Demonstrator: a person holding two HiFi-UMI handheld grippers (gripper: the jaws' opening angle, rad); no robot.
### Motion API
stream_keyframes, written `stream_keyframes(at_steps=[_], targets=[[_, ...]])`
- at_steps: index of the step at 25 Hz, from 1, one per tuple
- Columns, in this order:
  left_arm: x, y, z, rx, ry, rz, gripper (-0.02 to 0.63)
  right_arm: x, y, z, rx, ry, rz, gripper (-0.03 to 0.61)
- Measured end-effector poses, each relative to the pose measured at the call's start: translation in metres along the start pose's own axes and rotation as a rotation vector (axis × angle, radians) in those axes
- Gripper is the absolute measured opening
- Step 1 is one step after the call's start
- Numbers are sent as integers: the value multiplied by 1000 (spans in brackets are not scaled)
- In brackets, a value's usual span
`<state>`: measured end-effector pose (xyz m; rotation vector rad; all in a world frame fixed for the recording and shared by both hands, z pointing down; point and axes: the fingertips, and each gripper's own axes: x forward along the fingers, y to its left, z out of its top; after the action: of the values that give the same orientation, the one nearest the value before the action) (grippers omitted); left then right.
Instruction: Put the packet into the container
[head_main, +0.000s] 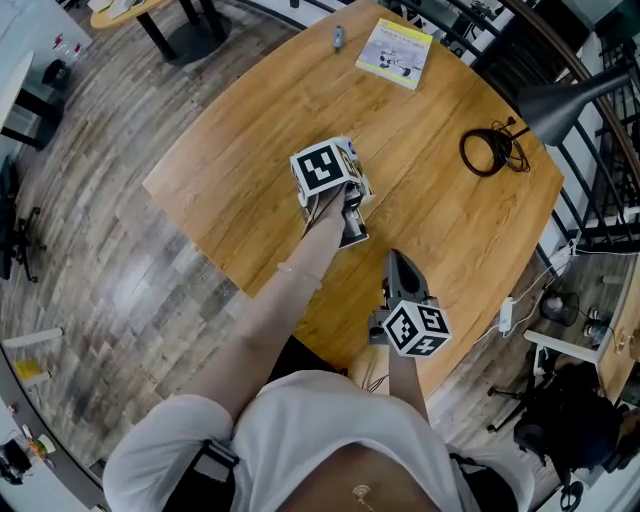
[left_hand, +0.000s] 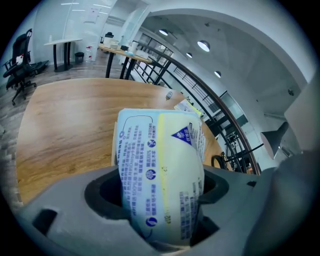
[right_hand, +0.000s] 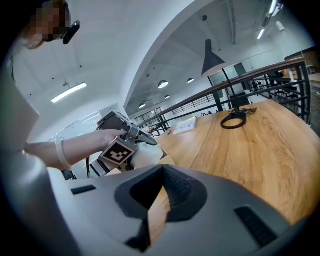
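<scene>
My left gripper (left_hand: 160, 192) is shut on a soft white and yellow packet (left_hand: 160, 170) with blue print, which bulges up between the jaws. In the head view this gripper (head_main: 335, 190) sits over the middle of the round wooden table (head_main: 230, 180), and its marker cube hides most of the packet (head_main: 355, 168). The right gripper view shows the packet (right_hand: 142, 156) just above a cardboard container's rim (right_hand: 165, 161). A tan edge of that container (left_hand: 114, 145) shows behind the packet. My right gripper (head_main: 397, 265) hovers near the table's front edge, shut and holding nothing.
At the far side of the table lie a yellow-green booklet (head_main: 395, 52) and a small grey object (head_main: 338, 38). A coiled black cable (head_main: 488, 152) rests at the right. A grey lamp shade (head_main: 560, 100) and black railings stand beyond the right edge.
</scene>
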<state>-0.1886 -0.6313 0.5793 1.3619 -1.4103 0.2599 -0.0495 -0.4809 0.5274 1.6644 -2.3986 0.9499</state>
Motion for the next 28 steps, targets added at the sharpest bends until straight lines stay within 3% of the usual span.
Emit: stream_keyframes(at_steps=[10,15,23,28], targets=[[17,-7,1,12,23,19,362,6,1,2,15,-1,6,11],[8,-3,7,62,0,55,373,7,4,3,19,-7,12,11],[2,-2,11,45,-2,12,373,8,7,6,13,-17,15,11],[-27,0,17,97,-51,-44,371,13,10,7,6,-25,11,11]])
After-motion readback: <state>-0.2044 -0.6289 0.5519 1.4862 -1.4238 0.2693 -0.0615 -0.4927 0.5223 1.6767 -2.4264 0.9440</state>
